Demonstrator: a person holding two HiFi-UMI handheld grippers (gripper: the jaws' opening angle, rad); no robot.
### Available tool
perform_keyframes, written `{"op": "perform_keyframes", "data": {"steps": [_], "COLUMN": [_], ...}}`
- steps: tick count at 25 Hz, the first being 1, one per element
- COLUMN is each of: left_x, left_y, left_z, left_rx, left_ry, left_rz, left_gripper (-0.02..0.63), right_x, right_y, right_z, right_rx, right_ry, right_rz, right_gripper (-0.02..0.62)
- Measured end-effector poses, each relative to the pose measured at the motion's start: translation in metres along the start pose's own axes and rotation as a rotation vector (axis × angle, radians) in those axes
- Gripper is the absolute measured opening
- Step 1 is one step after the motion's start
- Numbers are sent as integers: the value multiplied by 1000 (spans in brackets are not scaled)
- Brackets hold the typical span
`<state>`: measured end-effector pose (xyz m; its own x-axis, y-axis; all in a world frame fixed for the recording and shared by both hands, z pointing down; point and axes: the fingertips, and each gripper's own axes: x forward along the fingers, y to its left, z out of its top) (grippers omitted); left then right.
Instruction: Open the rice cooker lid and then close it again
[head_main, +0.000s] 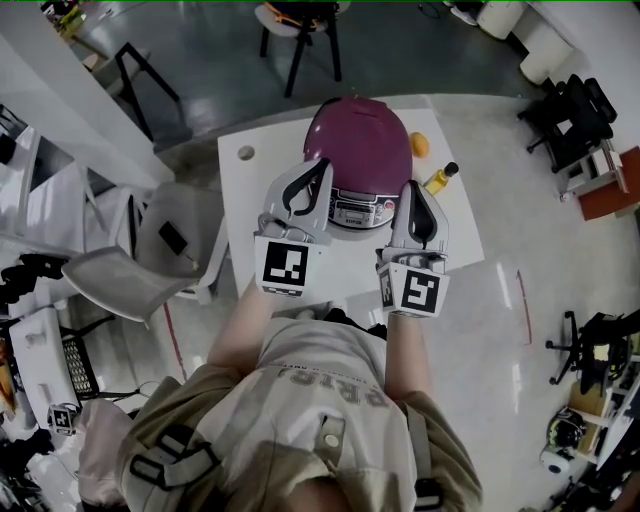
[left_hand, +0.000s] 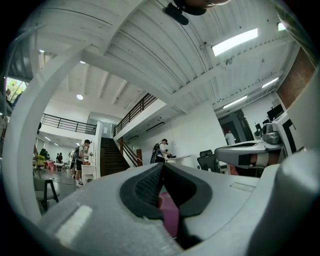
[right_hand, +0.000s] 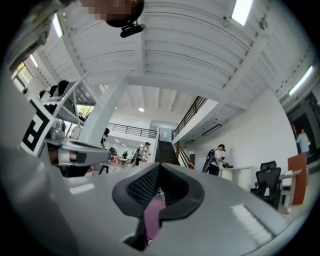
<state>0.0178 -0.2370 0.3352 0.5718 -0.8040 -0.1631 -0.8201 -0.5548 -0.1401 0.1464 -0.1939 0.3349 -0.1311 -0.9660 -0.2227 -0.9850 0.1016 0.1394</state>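
Observation:
A rice cooker with a purple domed lid (head_main: 360, 145) stands on the white table (head_main: 250, 215), lid down, its silver control panel (head_main: 357, 212) facing me. My left gripper (head_main: 322, 166) is held at the cooker's front left, its tips over the lid's edge, jaws shut with nothing between them. At the cooker's front right is my right gripper (head_main: 409, 188), also shut and empty. Both gripper views look out level over the room. A strip of the purple lid shows below the left gripper's (left_hand: 162, 165) closed jaws (left_hand: 170, 216) and below the right gripper's (right_hand: 159, 167) closed jaws (right_hand: 152, 219).
An orange fruit (head_main: 420, 145) and a yellow bottle with a dark cap (head_main: 440, 178) sit on the table right of the cooker. A grey chair (head_main: 150, 250) stands at the table's left, a dark stool (head_main: 298, 35) behind it. People stand far off in the hall.

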Motion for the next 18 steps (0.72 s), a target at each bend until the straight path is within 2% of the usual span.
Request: {"op": "perform_keyframes", "data": {"steps": [4,18], "left_x": [0,3], "left_y": [-1,2], "left_z": [-2,-8], "left_rx": [9,18], "left_ry": [0,6], "left_rz": [3,1], "left_gripper": [9,8], "right_x": [2,5], "right_y": [3,0], "right_z": [9,4], "right_rx": [-23,-34], "right_ry": [-13,8], "right_rz": [-29,-30], "right_gripper": [-2,-2]}}
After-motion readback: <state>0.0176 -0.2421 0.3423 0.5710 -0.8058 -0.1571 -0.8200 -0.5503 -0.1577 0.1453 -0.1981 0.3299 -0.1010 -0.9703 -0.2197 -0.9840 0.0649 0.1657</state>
